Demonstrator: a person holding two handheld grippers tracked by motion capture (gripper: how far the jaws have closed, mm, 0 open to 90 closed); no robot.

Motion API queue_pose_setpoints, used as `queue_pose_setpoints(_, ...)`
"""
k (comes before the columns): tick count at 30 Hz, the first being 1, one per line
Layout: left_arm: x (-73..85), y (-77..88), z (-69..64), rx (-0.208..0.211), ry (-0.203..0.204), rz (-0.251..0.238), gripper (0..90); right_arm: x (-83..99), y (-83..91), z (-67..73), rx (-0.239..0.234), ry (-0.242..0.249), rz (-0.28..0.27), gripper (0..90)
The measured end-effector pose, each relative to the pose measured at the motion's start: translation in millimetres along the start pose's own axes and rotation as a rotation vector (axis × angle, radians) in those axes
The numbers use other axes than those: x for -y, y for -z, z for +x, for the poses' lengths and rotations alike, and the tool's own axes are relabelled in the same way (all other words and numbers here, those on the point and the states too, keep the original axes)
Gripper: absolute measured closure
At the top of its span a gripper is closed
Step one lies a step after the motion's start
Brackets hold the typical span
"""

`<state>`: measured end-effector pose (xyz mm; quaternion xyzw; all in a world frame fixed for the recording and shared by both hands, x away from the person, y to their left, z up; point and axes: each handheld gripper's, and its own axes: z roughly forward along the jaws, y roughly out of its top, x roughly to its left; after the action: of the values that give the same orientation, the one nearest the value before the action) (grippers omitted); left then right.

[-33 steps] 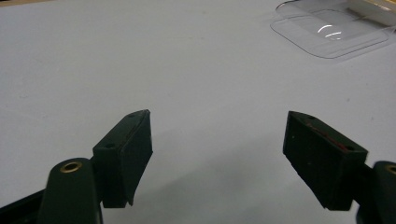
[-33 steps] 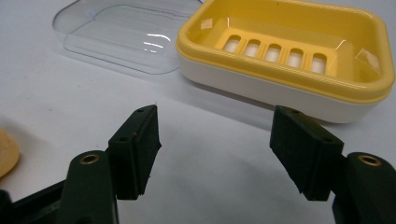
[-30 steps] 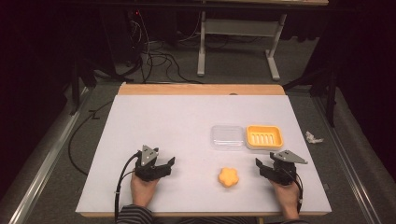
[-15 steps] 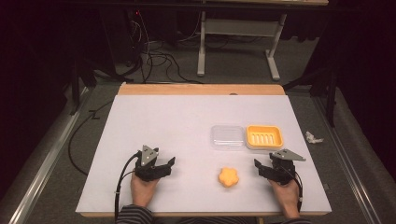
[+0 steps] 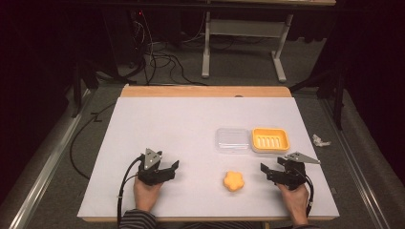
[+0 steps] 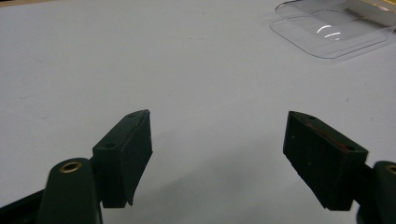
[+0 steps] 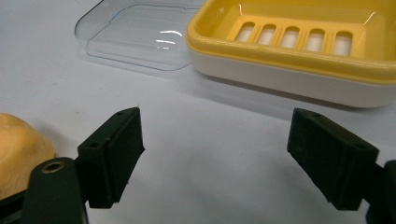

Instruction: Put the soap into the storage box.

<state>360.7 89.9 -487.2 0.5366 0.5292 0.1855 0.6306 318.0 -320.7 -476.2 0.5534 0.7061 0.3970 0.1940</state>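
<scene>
Fingers [image 7: 112, 154] of the right gripper [image 5: 277, 172] stand spread wide with nothing between them, resting low over the white table [image 5: 191, 129]. The left gripper [image 5: 165, 171] is spread and empty too, well off to the other side.

The yellow flower-shaped soap [image 5: 234, 181] lies on the table between the two grippers, nearer the right one. In the right gripper view it sits just outside the left finger, so that gripper points past it rather than at it. Judged from this, the right hand is the one to take it, swinging toward the person's left to bring the soap between the fingers. The soap is round-lobed, with no long axis to line up.

Farther out, just ahead of the right gripper, stands the yellow soap dish [image 5: 270, 140], open side up. The clear lid [image 5: 232, 139] lies touching or just beside it.
</scene>
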Motion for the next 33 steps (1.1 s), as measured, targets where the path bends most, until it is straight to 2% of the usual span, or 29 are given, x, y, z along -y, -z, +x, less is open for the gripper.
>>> queue_pose_setpoints(1, -0.1, 0.0, 0.0, 0.001, 0.002, 0.001, 24.5, 0.7, 0.6, 1.3, -0.005, 0.004, 0.019, 16.4)
queue_pose_setpoints(4, 0.0, -0.1, 0.0, -0.001, 0.001, 0.0, 24.5, 2.1, 2.5, 3.5, -0.005, 0.009, 0.028, 17.8)
queue_pose_setpoints(8, 0.0, -0.6, 0.4, -0.006, -0.002, 0.004, 24.5, 3.1, 8.5, 6.9, -0.033, 0.037, 0.021, 19.4)
queue_pose_setpoints(16, 0.0, -0.3, 0.3, -0.003, 0.0, 0.004, 24.6, 7.7, 16.6, 17.6, -0.051, 0.075, 0.021, 25.4)
queue_pose_setpoints(24, -0.1, -0.4, 0.2, -0.003, 0.002, 0.005, 24.6, 9.4, 23.9, 34.9, -0.072, 0.131, 0.006, 29.6)
queue_pose_setpoints(27, -0.3, -0.5, 0.5, -0.004, 0.004, 0.006, 24.6, 8.8, 25.8, 42.0, -0.097, 0.144, 0.011, 30.1)
queue_pose_setpoints(32, -0.3, -0.7, 0.5, -0.003, 0.004, 0.007, 24.8, 8.3, 25.8, 48.8, -0.111, 0.161, 0.02, 30.1)
queue_pose_setpoints(33, -0.3, -0.7, 0.4, -0.002, 0.005, 0.007, 24.8, 7.8, 25.4, 53.5, -0.116, 0.172, 0.024, 30.1)
